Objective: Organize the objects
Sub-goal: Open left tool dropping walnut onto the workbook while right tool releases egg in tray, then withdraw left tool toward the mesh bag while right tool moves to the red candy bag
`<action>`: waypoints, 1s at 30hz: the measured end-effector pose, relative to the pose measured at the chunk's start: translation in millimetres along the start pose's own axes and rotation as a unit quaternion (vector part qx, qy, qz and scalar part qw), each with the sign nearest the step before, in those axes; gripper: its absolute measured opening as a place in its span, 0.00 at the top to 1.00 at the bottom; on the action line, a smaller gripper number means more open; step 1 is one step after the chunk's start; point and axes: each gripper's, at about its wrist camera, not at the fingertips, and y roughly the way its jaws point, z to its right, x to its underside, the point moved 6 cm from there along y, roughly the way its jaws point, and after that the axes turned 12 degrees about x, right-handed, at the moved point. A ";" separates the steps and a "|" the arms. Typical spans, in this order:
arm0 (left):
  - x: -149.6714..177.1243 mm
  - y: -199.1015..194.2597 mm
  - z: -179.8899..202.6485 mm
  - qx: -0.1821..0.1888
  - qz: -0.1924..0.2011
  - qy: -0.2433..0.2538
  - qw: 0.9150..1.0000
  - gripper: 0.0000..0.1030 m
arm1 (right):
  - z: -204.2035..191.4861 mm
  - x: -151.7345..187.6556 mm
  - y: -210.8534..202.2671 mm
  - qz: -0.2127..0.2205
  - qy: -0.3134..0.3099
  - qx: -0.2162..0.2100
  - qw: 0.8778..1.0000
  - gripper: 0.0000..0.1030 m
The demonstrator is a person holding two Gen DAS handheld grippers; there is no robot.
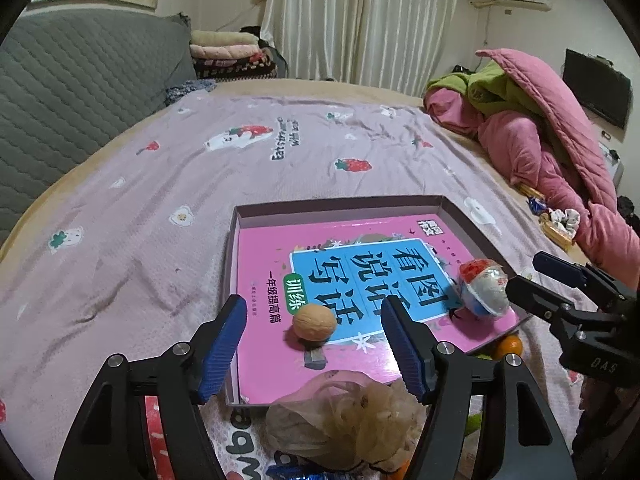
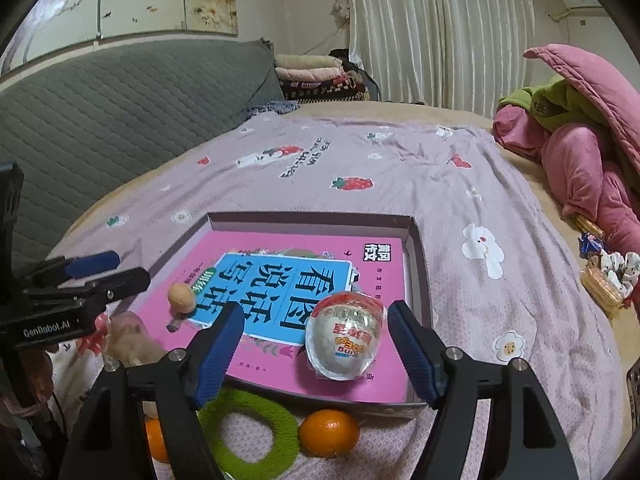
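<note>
A shallow cardboard box [image 1: 340,202] [image 2: 416,256] lies on the bed with a pink book [image 1: 264,264] [image 2: 248,250] inside. On the book rest a walnut [image 1: 314,321] [image 2: 181,297] and a wrapped egg-shaped toy [image 1: 484,288] [image 2: 346,336]. My left gripper [image 1: 314,350] is open above the book's near edge, the walnut between its blue pads and untouched. My right gripper [image 2: 316,354] is open too, its pads either side of the egg toy with gaps. Each gripper shows in the other's view: the right gripper [image 1: 532,280] at the right edge, the left gripper [image 2: 106,268] at the left edge.
Near the box's front edge lie a crumpled plastic bag [image 1: 344,420], a tangerine [image 2: 329,432] [image 1: 507,346], a second tangerine [image 2: 157,440] and a green ring [image 2: 248,440]. Pink and green quilts [image 1: 540,132] pile up at the right, with snack packets [image 2: 604,280] beside them. A grey headboard [image 1: 72,92] stands at the left.
</note>
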 end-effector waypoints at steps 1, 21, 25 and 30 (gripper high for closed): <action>0.2 -3.4 1.0 -0.001 0.005 0.000 1.000 0.31 | 0.8 -0.4 -1.7 0.003 0.004 -0.002 1.000 0.28; 40.1 -28.0 11.8 0.002 0.000 0.001 1.000 0.30 | -17.6 13.2 -47.9 0.074 -0.035 0.032 0.996 0.21; 49.6 -33.1 14.7 0.001 -0.001 0.006 1.000 0.30 | -21.2 20.0 -53.2 0.078 -0.029 0.017 0.996 0.20; 57.1 -37.3 14.8 0.008 -0.003 -0.001 1.000 0.30 | -23.7 32.8 -56.9 0.066 -0.023 0.006 0.998 0.20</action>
